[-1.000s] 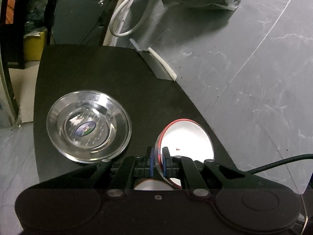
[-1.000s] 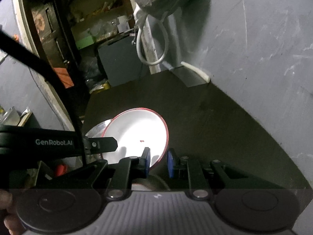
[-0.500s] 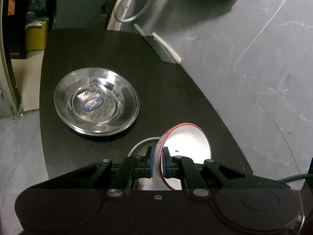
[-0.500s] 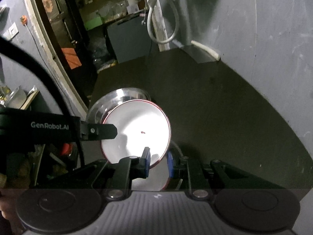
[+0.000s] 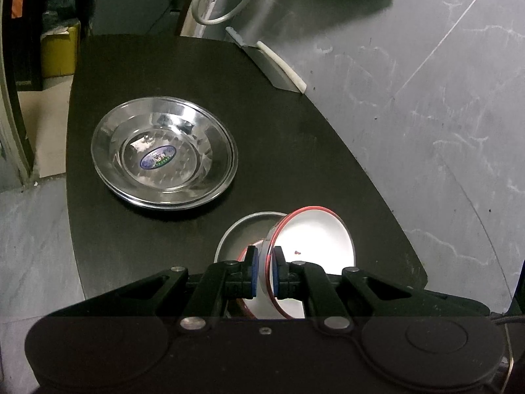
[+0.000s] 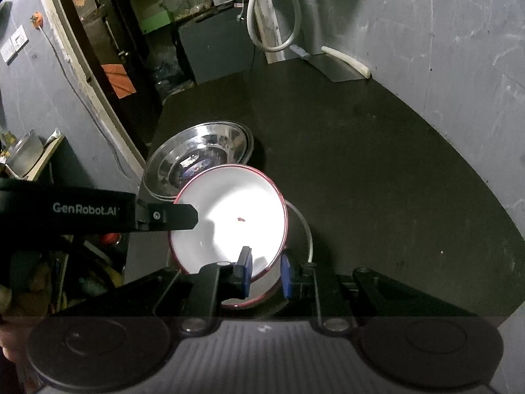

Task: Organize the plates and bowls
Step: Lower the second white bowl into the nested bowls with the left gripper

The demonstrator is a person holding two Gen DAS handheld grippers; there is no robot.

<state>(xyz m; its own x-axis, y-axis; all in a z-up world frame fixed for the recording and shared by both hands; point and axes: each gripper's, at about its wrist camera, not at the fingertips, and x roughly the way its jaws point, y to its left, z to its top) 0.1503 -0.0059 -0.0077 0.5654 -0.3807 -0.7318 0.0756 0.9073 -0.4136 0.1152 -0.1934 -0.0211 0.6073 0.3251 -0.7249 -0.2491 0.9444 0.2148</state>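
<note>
Steel plates point(image 5: 164, 159): stacked on the black table point(image 5: 295, 151), ahead and left of the left gripper's jaws.
Left gripper point(image 5: 265, 271): jaws clamped on the white bowl's point(image 5: 316, 239) left rim.
White bowl: tilted, over a grey bowl point(image 5: 239, 233).
Right gripper point(image 6: 265, 272): jaws clamped on the white bowl's near rim.

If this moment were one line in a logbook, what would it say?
left gripper: shut on red-rimmed white bowl | right gripper: same bowl | over grey-rimmed dish | steel plates: stacked
</note>
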